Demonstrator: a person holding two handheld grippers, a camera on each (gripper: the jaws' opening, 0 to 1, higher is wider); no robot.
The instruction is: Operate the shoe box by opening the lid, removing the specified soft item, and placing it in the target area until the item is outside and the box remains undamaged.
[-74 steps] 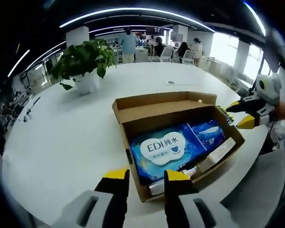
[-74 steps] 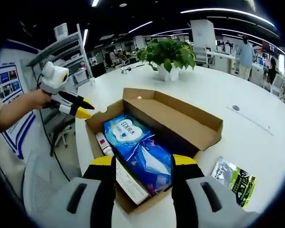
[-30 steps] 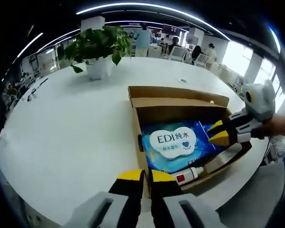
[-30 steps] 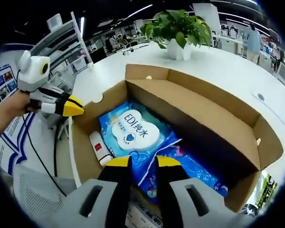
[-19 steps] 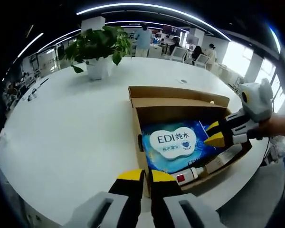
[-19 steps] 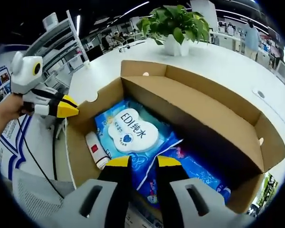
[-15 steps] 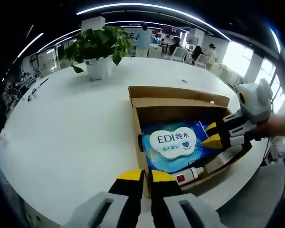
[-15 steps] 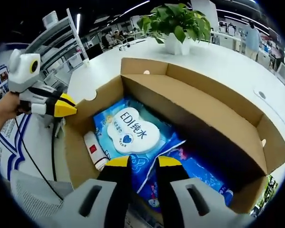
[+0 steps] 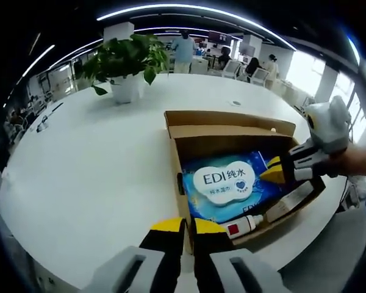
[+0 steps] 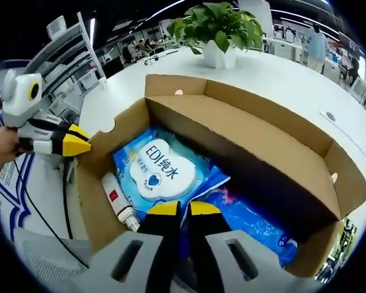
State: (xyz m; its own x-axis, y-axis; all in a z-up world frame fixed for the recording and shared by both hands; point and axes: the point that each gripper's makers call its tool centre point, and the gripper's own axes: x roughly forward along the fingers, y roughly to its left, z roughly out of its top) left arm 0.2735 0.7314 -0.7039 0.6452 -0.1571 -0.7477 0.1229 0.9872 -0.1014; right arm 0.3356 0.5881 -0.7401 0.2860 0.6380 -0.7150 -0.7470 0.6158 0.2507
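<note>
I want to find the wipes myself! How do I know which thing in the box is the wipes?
Find the open cardboard box on the white table, then look inside it. The wipes are the big blue soft pack lying flat, between a small white tube and a darker blue packet. Only the wipes have a white cloud-shaped flap that says EDI.

Both jaw pairs pressed together: left hand-held gripper, right hand-held gripper
</note>
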